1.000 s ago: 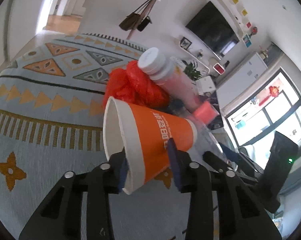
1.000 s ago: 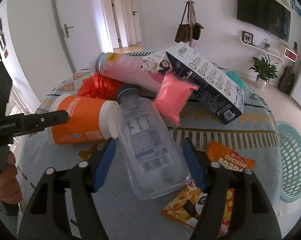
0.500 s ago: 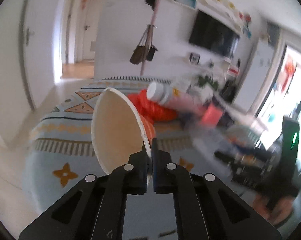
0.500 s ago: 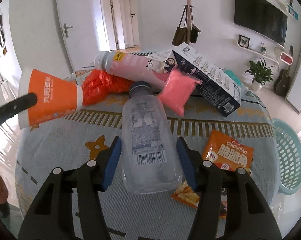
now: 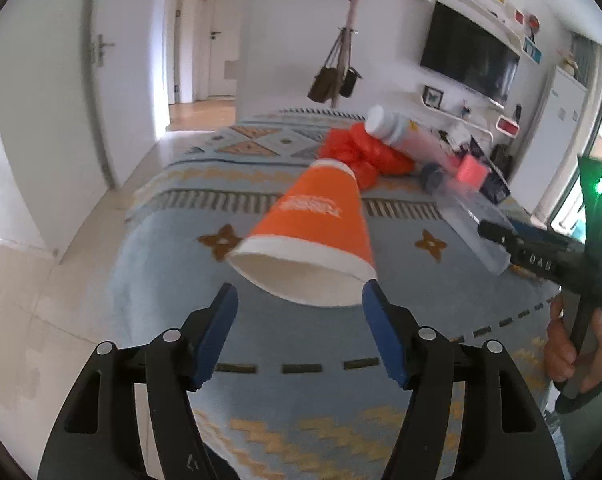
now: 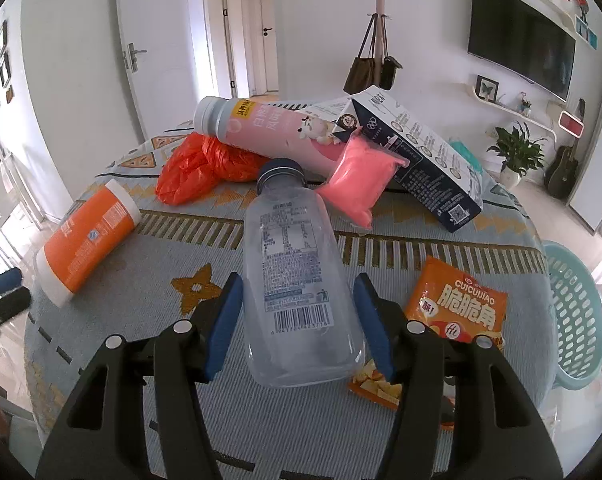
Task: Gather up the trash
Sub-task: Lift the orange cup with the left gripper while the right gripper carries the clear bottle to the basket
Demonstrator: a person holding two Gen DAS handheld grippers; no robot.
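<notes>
An orange paper cup (image 5: pixel 313 236) lies on its side on the patterned tablecloth, mouth toward my left gripper (image 5: pixel 297 316), which is open just behind its rim, not touching. It also shows in the right wrist view (image 6: pixel 87 242) at the table's left edge. My right gripper (image 6: pixel 297 316) has its blue pads on both sides of a clear plastic bottle (image 6: pixel 297 280) with a dark cap and appears shut on it. Behind lie a pink bottle (image 6: pixel 269 134), a red plastic bag (image 6: pixel 205 166), a pink pouch (image 6: pixel 359 178) and a dark carton (image 6: pixel 417 152).
An orange snack packet (image 6: pixel 453 312) lies right of the clear bottle. A teal laundry basket (image 6: pixel 577 320) stands beside the table on the right. The table edge drops to the tiled floor (image 5: pixel 33 320) on the left. The right gripper's handle and hand (image 5: pixel 573 320) are at right.
My left gripper had the cup pinched by its rim and lifted; now the jaws are wide open and the cup lies on the table. The right gripper stays around the clear bottle.
</notes>
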